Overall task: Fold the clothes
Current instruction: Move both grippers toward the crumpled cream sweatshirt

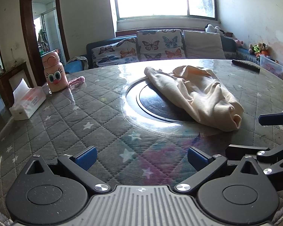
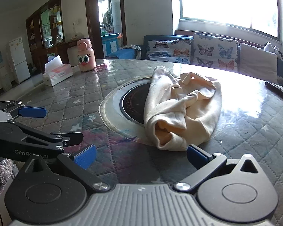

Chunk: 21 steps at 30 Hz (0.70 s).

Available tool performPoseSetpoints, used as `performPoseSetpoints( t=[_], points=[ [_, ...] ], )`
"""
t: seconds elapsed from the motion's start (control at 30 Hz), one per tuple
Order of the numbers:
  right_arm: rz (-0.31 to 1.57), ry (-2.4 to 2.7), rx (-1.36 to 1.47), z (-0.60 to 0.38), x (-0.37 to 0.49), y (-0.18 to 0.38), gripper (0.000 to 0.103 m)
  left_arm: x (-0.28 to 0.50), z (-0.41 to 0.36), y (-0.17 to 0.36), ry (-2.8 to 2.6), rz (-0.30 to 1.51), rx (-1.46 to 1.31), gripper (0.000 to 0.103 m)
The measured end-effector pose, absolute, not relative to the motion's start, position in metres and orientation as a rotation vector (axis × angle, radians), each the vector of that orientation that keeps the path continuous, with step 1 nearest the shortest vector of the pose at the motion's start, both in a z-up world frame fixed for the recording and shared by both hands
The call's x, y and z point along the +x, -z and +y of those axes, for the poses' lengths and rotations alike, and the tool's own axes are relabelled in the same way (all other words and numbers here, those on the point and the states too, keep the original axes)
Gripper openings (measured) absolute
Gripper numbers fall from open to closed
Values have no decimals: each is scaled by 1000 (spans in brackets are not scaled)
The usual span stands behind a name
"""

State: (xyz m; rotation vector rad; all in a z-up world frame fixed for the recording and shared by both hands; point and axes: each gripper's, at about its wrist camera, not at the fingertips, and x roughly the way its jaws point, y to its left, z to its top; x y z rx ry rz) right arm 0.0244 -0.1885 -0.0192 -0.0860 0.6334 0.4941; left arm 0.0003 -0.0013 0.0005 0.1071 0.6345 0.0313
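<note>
- the cream garment (image 2: 181, 109) lies crumpled on the quilted table (image 2: 81, 98), partly draped over the dark round inset (image 2: 134, 101) at the table's middle, untouched by either tool.
- the left gripper (image 1: 141, 157) hovers above bare table with its blue pads spread wide and nothing between them; the garment sits ahead and to its right, well apart.
- the right gripper (image 2: 141, 157) is likewise spread and empty, its right pad just beside the garment's near end, touching or almost so; i cannot tell which.
- the bundle's long axis runs from the near rolled opening (image 2: 168, 131) away toward a narrow tip (image 2: 158, 69) at the far left, so it points diagonally across the table, away from the person.
- risk: the cloth is bunched in several layers, so a pinch at the near end may catch only one layer or several at once, and lifting would drag a twisted lump rather than a flat edge.
- risk: the glossy table cover looks slippery, so the cloth may slide instead of spreading.
- the pink bottle (image 2: 85, 55) and tissue box (image 2: 56, 73) stand well apart at the far left, unlikely to be hit.
</note>
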Motion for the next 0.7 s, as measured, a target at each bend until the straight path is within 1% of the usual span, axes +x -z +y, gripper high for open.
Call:
performPoseSetpoints(
  t=[0.37,0.7],
  points=[
    [630,-486,-96,-195,23,19,103,6,-14,-4,-3,640,122,103],
    [676,-470,-126,-197,29,20,103,16,-17,-4,10,652,142,103]
  ],
)
